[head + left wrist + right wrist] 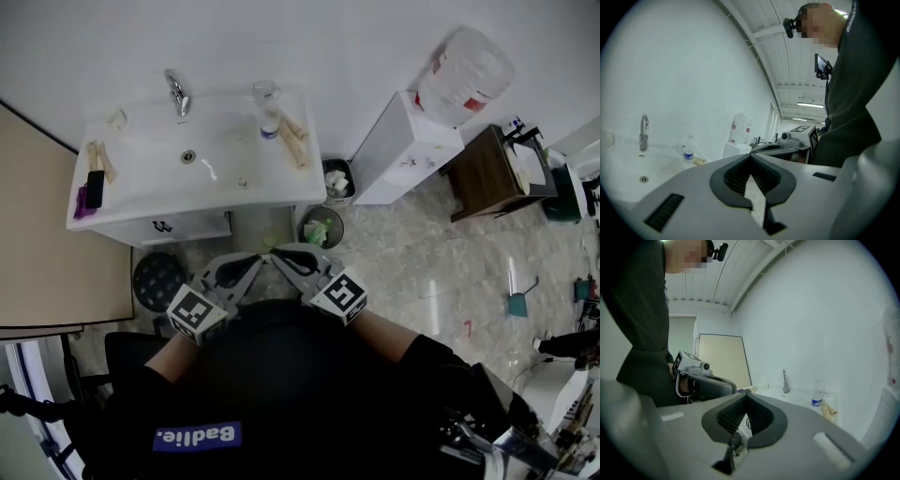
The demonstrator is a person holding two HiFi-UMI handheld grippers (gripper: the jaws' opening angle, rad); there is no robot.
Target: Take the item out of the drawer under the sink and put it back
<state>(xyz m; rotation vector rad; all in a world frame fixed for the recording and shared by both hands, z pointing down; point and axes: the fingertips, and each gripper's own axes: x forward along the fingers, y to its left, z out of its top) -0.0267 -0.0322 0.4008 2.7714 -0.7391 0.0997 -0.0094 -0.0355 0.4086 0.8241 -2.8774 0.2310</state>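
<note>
Both sets of jaws are sitting clenched tip to tip, gripping nothing: the left gripper (751,157) and the right gripper (744,395) are pinching only air. They are hovering close to the person's chest, roughly level. The left forearm (171,359) and right forearm (389,330) are angling them inward, tips nearly meeting, toward the sink (141,187). Beneath it the drawer (183,226) is sitting closed, hiding its contents.

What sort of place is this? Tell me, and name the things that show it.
Probably a wash corner in a workshop or office: a white sink with a chrome tap, a white water dispenser topped by a large clear bottle.
</note>
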